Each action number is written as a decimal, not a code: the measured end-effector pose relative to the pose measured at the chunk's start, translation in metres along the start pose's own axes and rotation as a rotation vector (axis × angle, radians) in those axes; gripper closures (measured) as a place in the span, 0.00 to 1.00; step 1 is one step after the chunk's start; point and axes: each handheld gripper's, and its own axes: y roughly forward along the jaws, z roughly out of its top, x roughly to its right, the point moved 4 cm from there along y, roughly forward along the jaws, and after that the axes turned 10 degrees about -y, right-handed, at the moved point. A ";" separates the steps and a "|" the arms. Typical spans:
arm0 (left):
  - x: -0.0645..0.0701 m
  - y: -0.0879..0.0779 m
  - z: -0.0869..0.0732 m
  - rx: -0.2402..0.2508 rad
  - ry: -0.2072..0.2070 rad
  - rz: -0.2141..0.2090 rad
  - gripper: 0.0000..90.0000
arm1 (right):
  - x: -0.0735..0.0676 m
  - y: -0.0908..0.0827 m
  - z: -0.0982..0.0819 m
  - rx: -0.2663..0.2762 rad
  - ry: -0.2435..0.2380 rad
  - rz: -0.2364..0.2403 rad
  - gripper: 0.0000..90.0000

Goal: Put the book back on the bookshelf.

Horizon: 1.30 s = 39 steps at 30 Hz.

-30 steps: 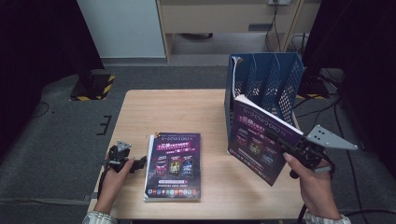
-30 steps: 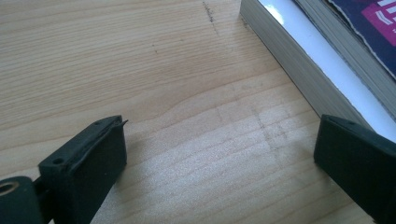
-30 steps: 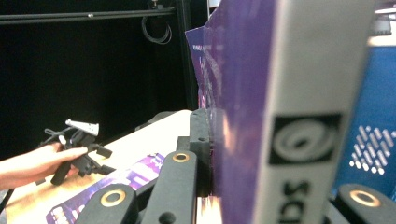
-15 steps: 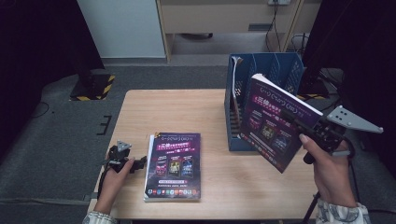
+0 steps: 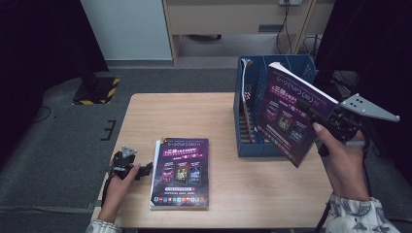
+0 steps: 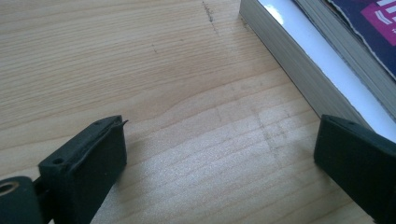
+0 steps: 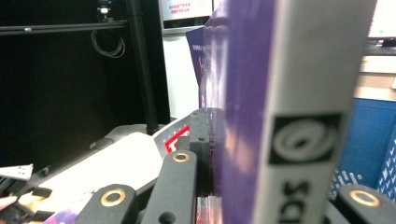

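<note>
The right gripper (image 5: 324, 115), fingers pinching a purple book (image 5: 286, 114), tilts it upright to slot into the blue file rack (image 5: 250, 145) at the counter's right edge, while the left gripper (image 5: 138, 171) rests with fingers spread.

table (image 5: 204, 116): light wood, rectangular, bare over its far-left half
stacked books (image 5: 180, 172): purple covers, flat at the table's near edge, left of centre; page edges visible in the left gripper view (image 6: 299, 60)
floor (image 5: 63, 141): grey carpet around the table
hazard base (image 5: 94, 91): black-yellow striped block on the floor beyond the table's far-left corner
white panel (image 5: 127, 29): upright, behind the table
wooden cabinet (image 5: 233, 19): far side, cables hanging at its right
dark curtain (image 5: 39, 43): left side
</note>
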 end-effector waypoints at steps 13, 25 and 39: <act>0.000 0.000 0.000 0.000 0.000 0.000 0.02 | 0.013 0.026 0.007 -0.025 -0.023 -0.107 0.92; 0.000 0.000 0.000 0.000 0.000 0.001 0.02 | 0.027 0.037 0.003 -0.033 -0.041 -0.218 0.92; 0.000 0.000 0.000 -0.001 0.003 0.002 0.01 | 0.048 0.081 -0.012 -0.047 -0.029 -0.307 0.92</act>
